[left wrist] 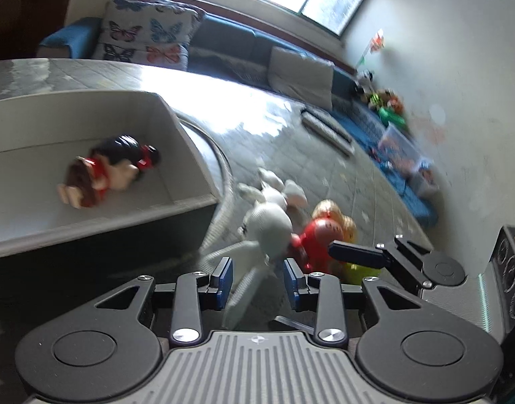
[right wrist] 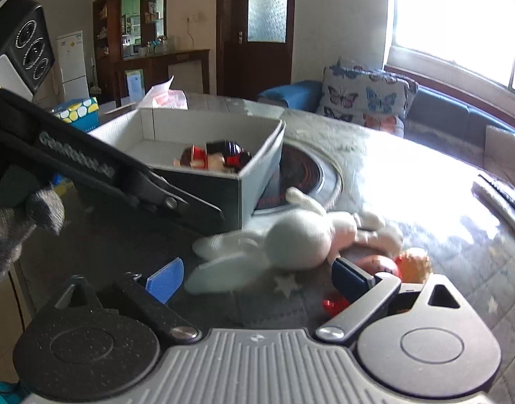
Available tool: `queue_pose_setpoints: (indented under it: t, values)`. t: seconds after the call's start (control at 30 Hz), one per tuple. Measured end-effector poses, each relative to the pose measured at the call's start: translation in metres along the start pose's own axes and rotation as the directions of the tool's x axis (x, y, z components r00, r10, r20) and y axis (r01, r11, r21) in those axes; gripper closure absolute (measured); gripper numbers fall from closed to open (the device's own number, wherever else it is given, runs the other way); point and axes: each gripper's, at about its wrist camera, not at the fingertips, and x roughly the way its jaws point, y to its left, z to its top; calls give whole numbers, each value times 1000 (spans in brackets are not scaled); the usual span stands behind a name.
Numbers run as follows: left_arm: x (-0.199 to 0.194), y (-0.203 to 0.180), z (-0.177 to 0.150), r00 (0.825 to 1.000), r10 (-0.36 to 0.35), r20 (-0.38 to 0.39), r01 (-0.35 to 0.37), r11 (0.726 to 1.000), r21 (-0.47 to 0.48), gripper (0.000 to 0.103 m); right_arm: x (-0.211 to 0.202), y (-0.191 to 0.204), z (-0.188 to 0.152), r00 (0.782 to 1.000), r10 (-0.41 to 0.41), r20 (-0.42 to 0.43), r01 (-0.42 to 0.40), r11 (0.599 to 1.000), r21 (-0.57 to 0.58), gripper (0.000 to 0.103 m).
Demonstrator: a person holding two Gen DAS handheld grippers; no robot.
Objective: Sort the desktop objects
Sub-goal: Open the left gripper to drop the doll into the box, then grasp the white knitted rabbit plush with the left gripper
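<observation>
A white plush rabbit (left wrist: 270, 225) lies on the grey table, its ears reaching between my left gripper's (left wrist: 257, 281) open blue pads; nothing is gripped. It also shows in the right wrist view (right wrist: 297, 239). A red round toy (left wrist: 319, 239) and an orange one (left wrist: 341, 222) lie beside it. My right gripper (right wrist: 257, 282) is open, its jaws either side of the rabbit's ears (right wrist: 223, 269). A white cardboard box (left wrist: 176, 134) holds a doll in red and black (left wrist: 112, 171), also seen in the right wrist view (right wrist: 213, 160).
A round cooktop ring (right wrist: 311, 175) is set in the table behind the box (right wrist: 240, 188). A remote control (left wrist: 328, 131) lies farther back. A sofa with butterfly cushions (left wrist: 143, 33) stands beyond the table. A black speaker (left wrist: 509, 259) stands at the right.
</observation>
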Motion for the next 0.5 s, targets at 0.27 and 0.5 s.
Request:
queue_pose_setpoints:
  t: [0.27, 0.5]
  values:
    - [32, 0, -12, 998, 35, -44, -34, 999, 34, 79, 1, -2, -10, 1000, 0, -10, 0, 1000, 26, 7]
    - [21, 10, -20, 999, 22, -30, -21, 998, 55, 99, 0, -5, -11, 1000, 1, -14, 0, 999, 39, 8]
